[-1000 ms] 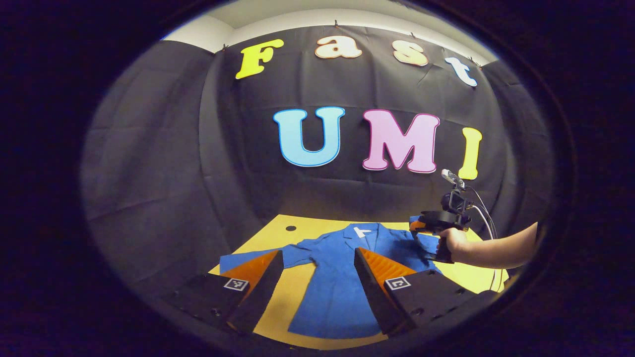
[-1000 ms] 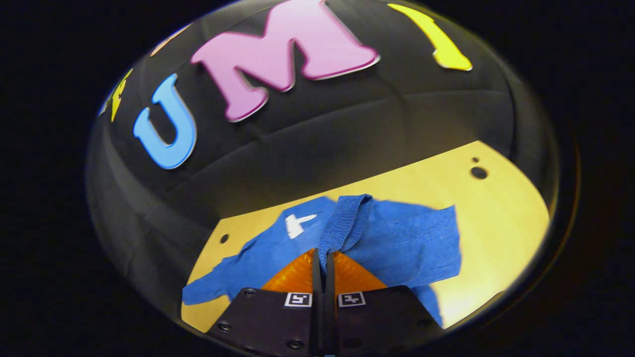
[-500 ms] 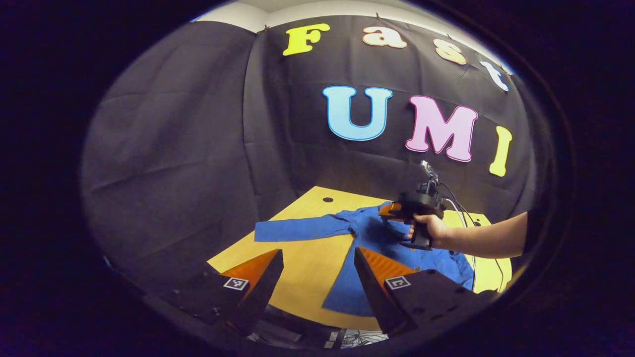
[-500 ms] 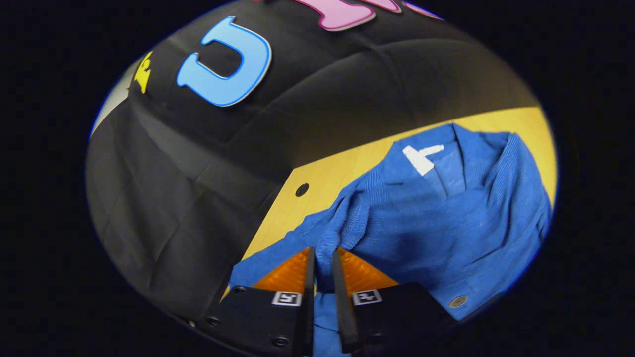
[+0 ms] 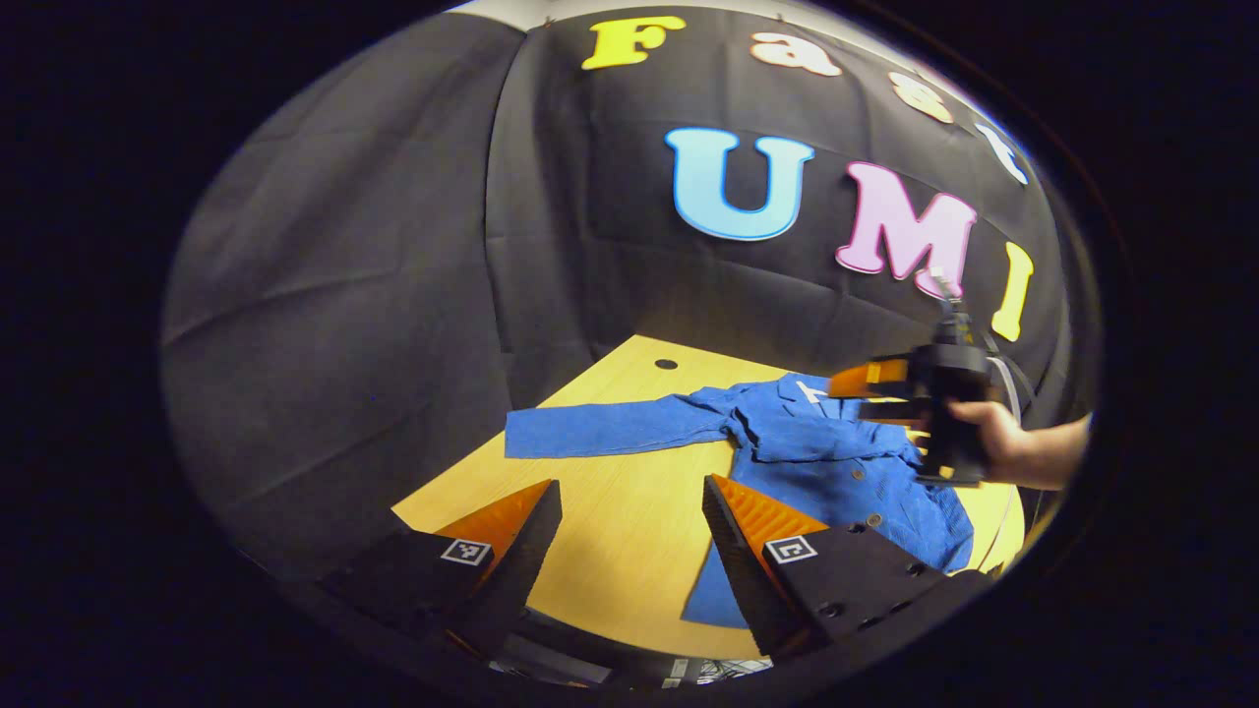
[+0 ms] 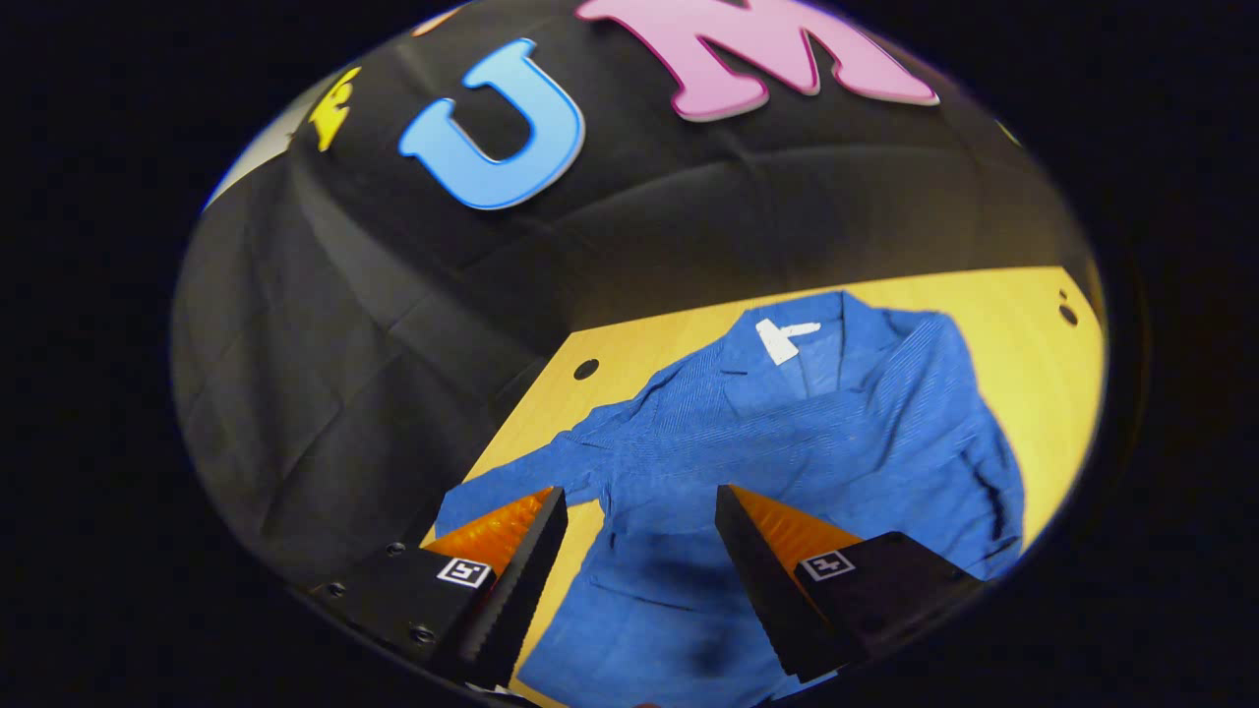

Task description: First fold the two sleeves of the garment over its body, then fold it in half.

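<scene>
In the left gripper view, the left gripper (image 5: 629, 526) is hanging over the table (image 5: 610, 551) with its fingers apart and nothing between them. The blue shirt (image 5: 836, 472) is lying flat beyond, one sleeve (image 5: 610, 433) stretching out sideways. The right gripper (image 5: 866, 391), held in a hand (image 5: 993, 438), is hovering above the collar.

In the right gripper view, the right gripper (image 6: 639, 551) is gaping empty over the shirt (image 6: 787, 433). The other sleeve is lying folded across the body.

Best to pinch the outstretched sleeve near its cuff, lift low, and lay it smoothly across the body.
</scene>
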{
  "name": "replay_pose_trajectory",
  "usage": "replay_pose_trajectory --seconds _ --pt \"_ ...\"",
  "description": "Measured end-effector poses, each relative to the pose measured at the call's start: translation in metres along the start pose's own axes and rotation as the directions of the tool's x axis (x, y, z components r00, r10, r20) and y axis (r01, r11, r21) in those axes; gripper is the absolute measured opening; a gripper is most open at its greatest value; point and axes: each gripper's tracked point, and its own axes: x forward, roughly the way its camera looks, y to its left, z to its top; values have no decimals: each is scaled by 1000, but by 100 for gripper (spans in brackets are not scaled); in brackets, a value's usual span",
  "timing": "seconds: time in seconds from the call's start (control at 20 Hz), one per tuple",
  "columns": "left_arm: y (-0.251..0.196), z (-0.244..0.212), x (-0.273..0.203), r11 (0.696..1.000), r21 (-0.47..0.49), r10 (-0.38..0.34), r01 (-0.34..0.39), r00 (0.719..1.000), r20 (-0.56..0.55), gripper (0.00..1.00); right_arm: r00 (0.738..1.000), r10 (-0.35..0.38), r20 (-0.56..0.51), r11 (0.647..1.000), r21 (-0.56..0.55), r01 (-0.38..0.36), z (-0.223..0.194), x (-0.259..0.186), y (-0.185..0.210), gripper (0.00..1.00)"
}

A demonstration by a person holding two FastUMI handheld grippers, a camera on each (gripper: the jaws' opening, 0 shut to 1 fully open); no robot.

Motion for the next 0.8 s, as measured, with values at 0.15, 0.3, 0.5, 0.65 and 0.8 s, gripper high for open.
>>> replay_pose_trajectory --seconds 0.15,0.3,0.5,0.65,0.8 --pt "41 -5 63 998 38 59 -55 993 -106 85 997 -23 68 993 -113 30 8 -77 4 97" --pt "70 11 132 993 94 79 -66 986 -147 85 997 -41 72 984 -168 53 4 -149 5 96" --pt "111 14 197 976 152 188 -158 959 -212 85 981 -131 144 972 -175 155 12 -233 -9 96" --pt "126 12 223 965 169 237 -199 938 -251 85 962 -220 164 962 -128 242 5 -270 -31 96" --pt "131 -1 232 972 145 221 -182 919 -326 85 949 -285 131 953 -66 295 -11 -284 -51 96"
